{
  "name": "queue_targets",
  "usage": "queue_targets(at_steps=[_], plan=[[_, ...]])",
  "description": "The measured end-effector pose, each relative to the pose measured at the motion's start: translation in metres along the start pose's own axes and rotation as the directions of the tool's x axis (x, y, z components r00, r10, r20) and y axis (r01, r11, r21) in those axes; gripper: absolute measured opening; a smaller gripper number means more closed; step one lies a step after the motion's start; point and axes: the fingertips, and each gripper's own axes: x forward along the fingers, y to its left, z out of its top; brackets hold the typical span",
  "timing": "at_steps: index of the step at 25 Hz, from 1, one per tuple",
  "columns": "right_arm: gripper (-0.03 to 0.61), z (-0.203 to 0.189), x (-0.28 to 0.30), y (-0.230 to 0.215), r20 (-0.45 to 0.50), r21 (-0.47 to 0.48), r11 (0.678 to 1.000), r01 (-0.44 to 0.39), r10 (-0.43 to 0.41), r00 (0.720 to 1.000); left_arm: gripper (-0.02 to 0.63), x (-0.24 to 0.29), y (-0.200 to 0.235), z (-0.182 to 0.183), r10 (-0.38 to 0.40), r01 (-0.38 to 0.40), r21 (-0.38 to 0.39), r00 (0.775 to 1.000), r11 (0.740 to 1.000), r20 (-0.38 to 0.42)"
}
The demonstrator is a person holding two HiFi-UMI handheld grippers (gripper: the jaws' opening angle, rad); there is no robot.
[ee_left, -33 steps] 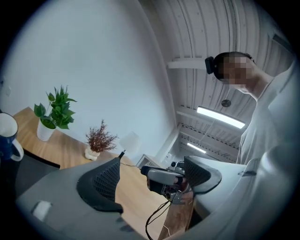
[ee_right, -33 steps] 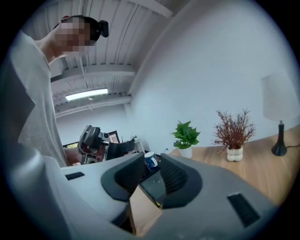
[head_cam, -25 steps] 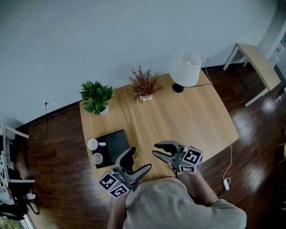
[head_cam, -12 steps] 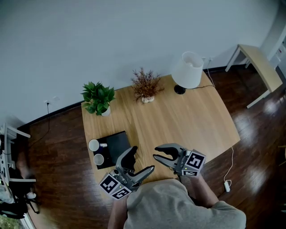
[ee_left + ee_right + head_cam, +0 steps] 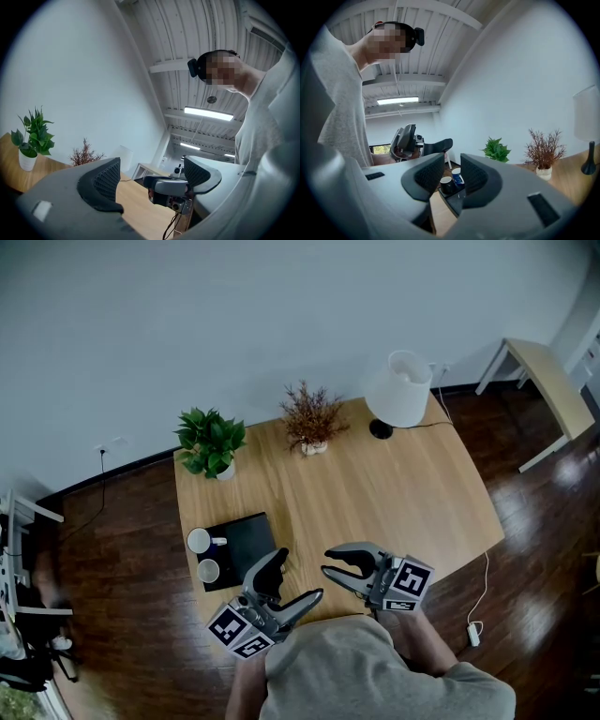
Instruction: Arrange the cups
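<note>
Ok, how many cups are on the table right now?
2. Both stand at the left end of the dark tray, near the table's left edge: the far cup toward the wall, the near cup toward the person. None seems hidden.

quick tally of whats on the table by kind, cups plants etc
cups: 2
tray: 1
potted plants: 2
lamp: 1
total: 6
</note>
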Motion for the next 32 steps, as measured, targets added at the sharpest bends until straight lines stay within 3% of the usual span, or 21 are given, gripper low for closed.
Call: queue_targets(at_steps=[18,32], plan=[[0.101,0.031,0.007,0.021,0.042,-0.066,0.997,-0.049,0.051,0.998,0.411,-0.012,-0.006,0.012,0.004,-0.004,0.007,0.998,1.000,0.055],[0.097,0.033,0.026,0.042,-0.022,-0.140,0.984,-0.110,0.108,0.994,0.411,-0.038,-0.003,0.032,0.039,-0.042,0.015,0.988,0.999,0.149]])
